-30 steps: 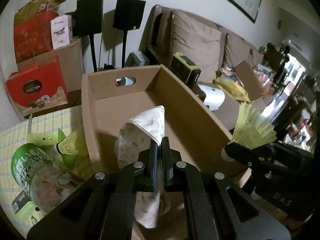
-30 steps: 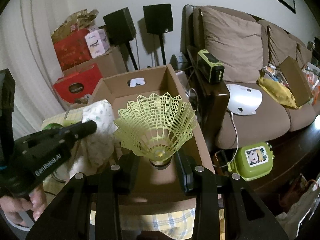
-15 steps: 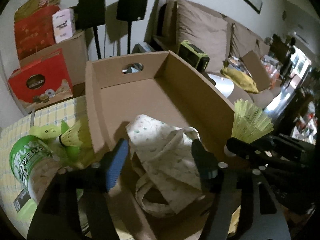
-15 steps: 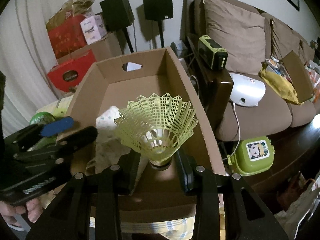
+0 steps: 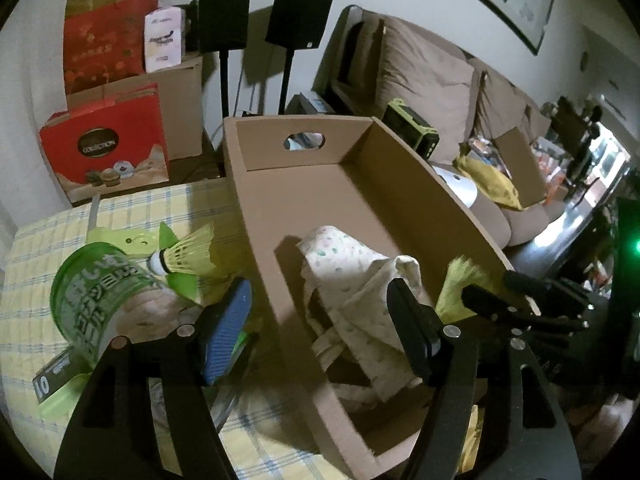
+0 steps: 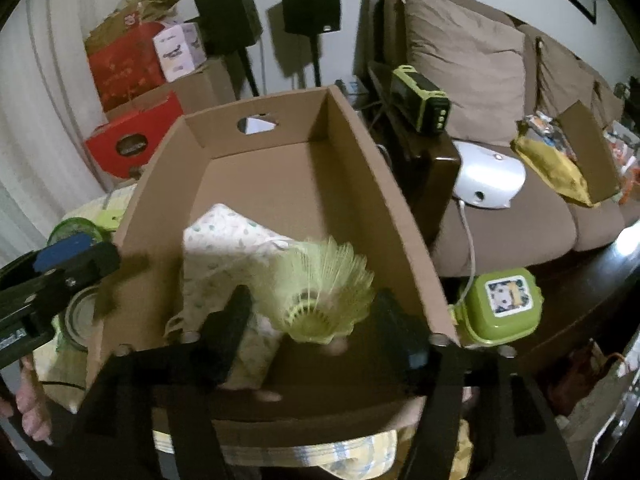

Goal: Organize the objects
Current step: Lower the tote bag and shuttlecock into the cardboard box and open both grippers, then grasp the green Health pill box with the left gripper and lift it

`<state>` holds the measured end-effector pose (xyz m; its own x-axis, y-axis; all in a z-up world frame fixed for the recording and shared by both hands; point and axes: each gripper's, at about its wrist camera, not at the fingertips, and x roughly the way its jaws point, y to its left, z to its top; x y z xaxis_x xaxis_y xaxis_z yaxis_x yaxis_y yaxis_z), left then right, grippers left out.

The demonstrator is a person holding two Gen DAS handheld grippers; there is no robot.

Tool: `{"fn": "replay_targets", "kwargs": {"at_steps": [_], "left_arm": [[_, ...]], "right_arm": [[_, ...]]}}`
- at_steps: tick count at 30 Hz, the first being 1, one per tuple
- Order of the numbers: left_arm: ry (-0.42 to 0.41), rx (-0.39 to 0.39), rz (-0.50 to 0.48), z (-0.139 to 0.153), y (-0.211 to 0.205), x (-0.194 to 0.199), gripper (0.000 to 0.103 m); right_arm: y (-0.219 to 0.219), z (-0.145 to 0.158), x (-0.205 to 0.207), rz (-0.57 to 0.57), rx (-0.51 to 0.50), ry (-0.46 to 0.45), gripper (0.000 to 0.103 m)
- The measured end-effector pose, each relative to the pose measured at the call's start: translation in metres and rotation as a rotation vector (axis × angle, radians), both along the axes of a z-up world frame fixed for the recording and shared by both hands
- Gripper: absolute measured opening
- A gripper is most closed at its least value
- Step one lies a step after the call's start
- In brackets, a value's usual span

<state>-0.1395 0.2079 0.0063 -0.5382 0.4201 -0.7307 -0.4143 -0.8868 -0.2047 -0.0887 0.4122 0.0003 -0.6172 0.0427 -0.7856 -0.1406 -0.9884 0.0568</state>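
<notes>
Over the cardboard box [image 6: 392, 216], both tongs, left [image 5: 320, 330] and right [image 6: 316, 326], have just been opening wide, dropping cloth bag [image 5: 352, 280] and shuttlecock [image 6: 324, 288]; next, likely fetch the shuttlecock on the surface [image 5: 184, 254].

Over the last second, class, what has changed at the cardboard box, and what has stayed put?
Both grippers' jaws have just opened. The left gripper released the patterned cloth bag, which slumped into the cardboard box. The right gripper let go of the yellow shuttlecock, now tipping loose. The box and the green can stayed put.

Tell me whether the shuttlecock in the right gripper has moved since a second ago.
Yes. The shuttlecock has dropped from between the just-opened right gripper jaws, tipping over and blurred, lower against the box wall, beside the cloth bag.
</notes>
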Motion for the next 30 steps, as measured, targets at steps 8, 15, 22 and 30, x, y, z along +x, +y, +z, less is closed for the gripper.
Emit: {"fn": "replay_targets", "kwargs": {"at_steps": [8, 15, 22, 30], "left_arm": [[0.036, 0.011, 0.006, 0.011, -0.016, 0.013, 0.084], [0.073, -0.001, 0.026, 0.02, -0.035, 0.027, 0.09], [0.101, -0.028, 0.069, 0.029, -0.059, 0.038, 0.091], [0.137, -0.048, 0.14, 0.031, -0.098, 0.045, 0.091]], "right_arm": [[-0.007, 0.018, 0.011, -0.003, 0.006, 0.048, 0.082], [-0.026, 0.03, 0.021, 0.026, -0.006, 0.099, 0.082], [-0.052, 0.039, 0.027, 0.069, -0.001, 0.135, 0.086], [-0.084, 0.049, 0.038, 0.105, 0.022, 0.198, 0.103]]}}
